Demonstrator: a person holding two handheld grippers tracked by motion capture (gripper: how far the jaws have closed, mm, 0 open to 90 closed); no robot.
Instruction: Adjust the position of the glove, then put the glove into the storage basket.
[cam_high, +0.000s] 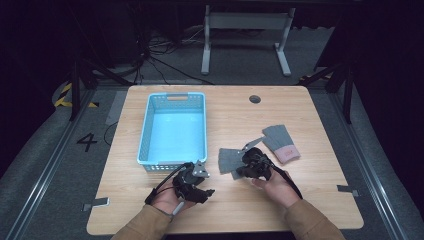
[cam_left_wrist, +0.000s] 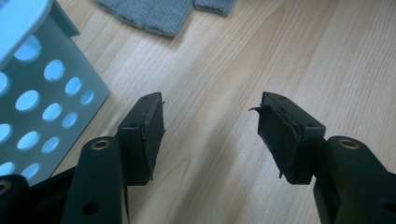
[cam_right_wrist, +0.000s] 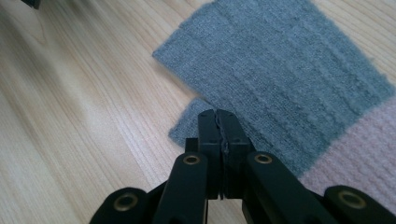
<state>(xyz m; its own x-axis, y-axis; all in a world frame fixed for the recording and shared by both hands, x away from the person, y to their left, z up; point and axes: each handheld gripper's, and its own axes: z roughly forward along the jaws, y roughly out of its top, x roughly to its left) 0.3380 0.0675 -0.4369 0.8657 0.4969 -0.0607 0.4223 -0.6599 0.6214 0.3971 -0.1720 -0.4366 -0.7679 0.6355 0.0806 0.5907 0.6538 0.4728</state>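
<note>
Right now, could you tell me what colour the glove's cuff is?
Pink, on the grey knitted glove; clearest in the right gripper view.

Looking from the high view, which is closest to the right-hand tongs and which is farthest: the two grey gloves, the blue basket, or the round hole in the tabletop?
From the right tongs:
1. Near glove, right under the tips.
2. Far glove, just beyond, to the right.
3. Blue basket, across to the left.
4. Round hole, at the table's far edge.
</note>
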